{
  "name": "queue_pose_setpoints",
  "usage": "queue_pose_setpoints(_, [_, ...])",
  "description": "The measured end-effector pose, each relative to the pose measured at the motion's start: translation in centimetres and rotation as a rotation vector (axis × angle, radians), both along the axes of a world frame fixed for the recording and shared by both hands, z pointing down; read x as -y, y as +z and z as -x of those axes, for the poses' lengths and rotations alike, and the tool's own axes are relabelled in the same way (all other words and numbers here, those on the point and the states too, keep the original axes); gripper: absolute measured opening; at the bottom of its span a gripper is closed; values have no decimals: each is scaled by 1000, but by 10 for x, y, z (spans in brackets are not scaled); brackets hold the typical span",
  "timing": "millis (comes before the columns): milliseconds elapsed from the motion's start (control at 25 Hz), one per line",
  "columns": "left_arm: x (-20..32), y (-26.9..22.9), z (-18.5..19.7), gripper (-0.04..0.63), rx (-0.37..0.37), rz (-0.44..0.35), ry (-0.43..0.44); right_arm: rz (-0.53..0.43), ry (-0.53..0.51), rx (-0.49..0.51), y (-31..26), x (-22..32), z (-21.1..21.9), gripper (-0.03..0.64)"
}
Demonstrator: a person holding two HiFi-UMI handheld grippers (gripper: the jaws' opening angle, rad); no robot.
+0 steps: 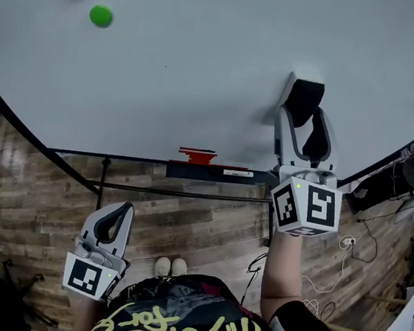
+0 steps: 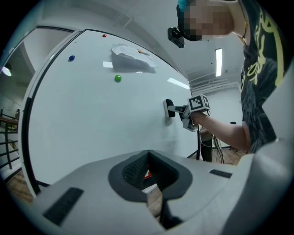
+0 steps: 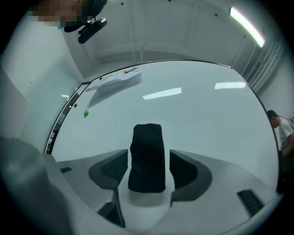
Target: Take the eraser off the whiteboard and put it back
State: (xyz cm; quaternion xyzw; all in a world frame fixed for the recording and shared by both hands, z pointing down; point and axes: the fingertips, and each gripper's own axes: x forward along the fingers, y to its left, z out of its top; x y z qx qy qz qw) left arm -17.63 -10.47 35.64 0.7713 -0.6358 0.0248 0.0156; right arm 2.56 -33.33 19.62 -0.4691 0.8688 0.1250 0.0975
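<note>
A black eraser (image 1: 303, 98) with a white back sits flat against the whiteboard (image 1: 188, 76), right of centre. My right gripper (image 1: 303, 124) reaches up to it, one finger on either side. In the right gripper view the eraser (image 3: 148, 153) stands upright between the pads (image 3: 115, 169) with a gap on each side, so this gripper (image 3: 148, 170) is open. The left gripper view shows the eraser (image 2: 169, 111) on the board from the side, with the right gripper (image 2: 178, 110) behind it. My left gripper (image 1: 114, 221) hangs low at the left, shut and empty.
A green magnet (image 1: 100, 15) sticks to the board at the upper left, and a sheet of paper (image 2: 131, 57) is pinned higher up. A red marker (image 1: 198, 155) lies on the tray ledge (image 1: 221, 173) below the board. Cables (image 1: 347, 246) trail over the wooden floor at the right.
</note>
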Motion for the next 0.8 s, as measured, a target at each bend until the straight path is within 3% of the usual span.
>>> queue_pose_setpoints(800, [1,0,7,8,5,2,-15,-32,91,-54,-3,16,11,270])
